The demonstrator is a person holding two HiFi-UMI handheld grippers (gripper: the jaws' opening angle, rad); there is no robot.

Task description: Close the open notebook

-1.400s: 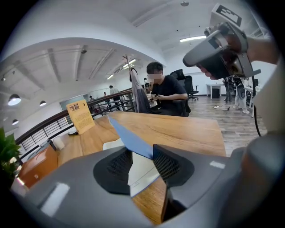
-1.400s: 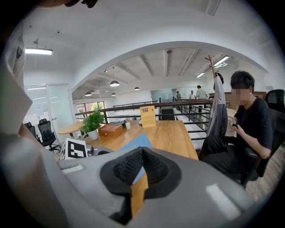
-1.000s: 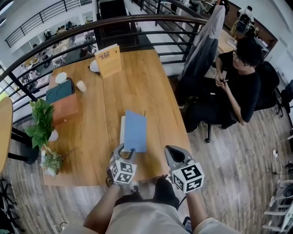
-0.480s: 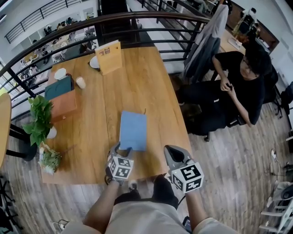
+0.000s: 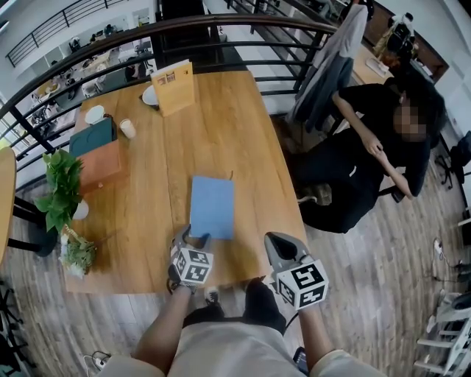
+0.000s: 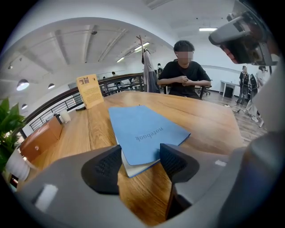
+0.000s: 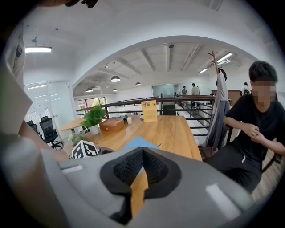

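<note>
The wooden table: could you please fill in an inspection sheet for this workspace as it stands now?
Surface: wooden table, no spills seen.
Job's things: blue notebook lies closed and flat, cover up.
Clutter: standing card, cup, brown box and potted plant along the far end and left side.
Grippers: left tongs open, having just been opening, with the notebook's near corner between the pads but not pressed; right tongs shut, empty.
Cables: nothing seen on the table.
Surroundings: railing behind the table; seated person to the right.
</note>
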